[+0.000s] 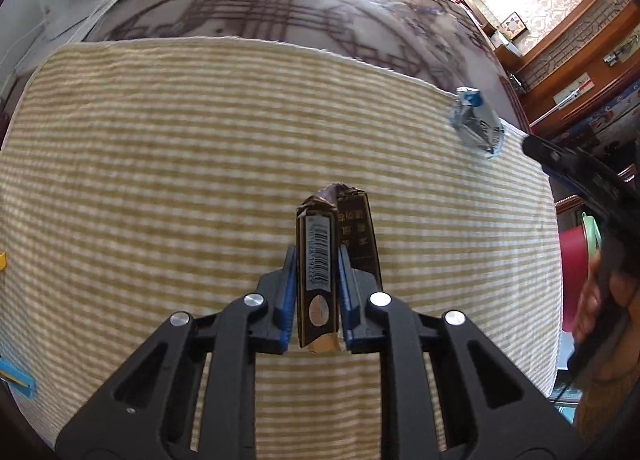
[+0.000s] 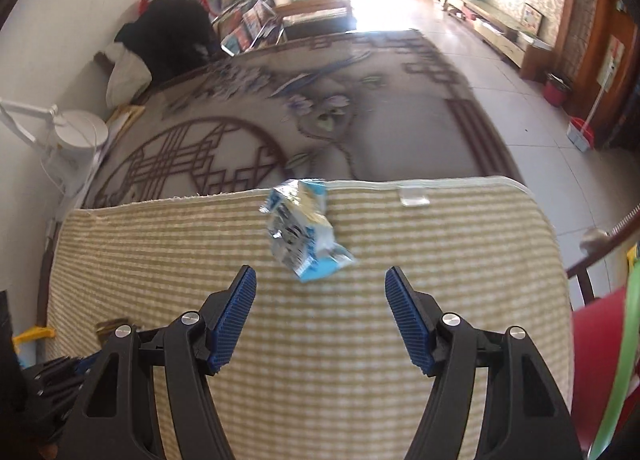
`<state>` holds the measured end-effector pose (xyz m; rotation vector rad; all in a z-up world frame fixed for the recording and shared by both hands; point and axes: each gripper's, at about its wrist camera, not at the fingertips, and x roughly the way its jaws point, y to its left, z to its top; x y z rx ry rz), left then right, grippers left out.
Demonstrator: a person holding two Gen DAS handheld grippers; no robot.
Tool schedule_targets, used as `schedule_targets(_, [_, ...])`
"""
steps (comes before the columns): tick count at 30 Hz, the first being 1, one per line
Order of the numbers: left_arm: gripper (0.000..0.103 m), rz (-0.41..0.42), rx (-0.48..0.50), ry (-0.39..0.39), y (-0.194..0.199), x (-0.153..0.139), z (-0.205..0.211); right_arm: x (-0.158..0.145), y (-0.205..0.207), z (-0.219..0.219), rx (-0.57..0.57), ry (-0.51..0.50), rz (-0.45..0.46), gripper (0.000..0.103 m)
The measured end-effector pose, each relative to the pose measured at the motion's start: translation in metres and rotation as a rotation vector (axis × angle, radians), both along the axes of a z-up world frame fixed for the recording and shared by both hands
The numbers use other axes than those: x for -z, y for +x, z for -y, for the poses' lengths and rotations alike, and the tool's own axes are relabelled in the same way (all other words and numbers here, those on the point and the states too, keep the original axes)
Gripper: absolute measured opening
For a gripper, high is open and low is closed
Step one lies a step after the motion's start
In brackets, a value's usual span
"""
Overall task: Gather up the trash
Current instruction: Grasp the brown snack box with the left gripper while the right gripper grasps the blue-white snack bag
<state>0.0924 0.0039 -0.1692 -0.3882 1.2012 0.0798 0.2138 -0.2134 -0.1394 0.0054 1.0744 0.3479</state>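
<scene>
Two pieces of trash show on the yellow-and-white striped woven cloth (image 1: 160, 164) that covers the table. One, a dark brown crushed cardboard pack with a white barcode strip (image 1: 320, 260), stands clamped between the blue ribbed pads of the left gripper (image 1: 318, 288), its torn, crumpled top poking out ahead of the fingertips and its pale lower edge sitting back between the jaws. The other, a crumpled blue-and-silver foil wrapper (image 2: 302, 234), lies on the cloth near its far edge, just ahead of the right gripper (image 2: 320, 316) and roughly centred between the two fingers, touching neither. The right gripper's jaws are spread wide with nothing between them. From the left wrist view the same wrapper sits far forward and off to the right of the held pack, close to the black tip of the right gripper coming in from that side. A red chair seat with a green rim (image 2: 600, 360) lies beyond the cloth's edge to the right of the right gripper. Past the cloth, a grey patterned carpet with dark lattice motifs (image 2: 320, 108) covers the floor.
</scene>
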Motion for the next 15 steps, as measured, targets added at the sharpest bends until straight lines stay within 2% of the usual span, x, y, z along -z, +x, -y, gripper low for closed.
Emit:
schedule_targets(8, [0.018, 0.012, -0.005, 0.007, -0.010, 0.000, -0.021, 0.026, 0.032, -0.035, -0.034, -0.073, -0.023, 0.066])
schedule_targets(15, [0.018, 0.011, 0.014, 0.016, -0.011, 0.000, -0.018, 0.035, 0.040, -0.040, -0.029, -0.089, -0.026, 0.066])
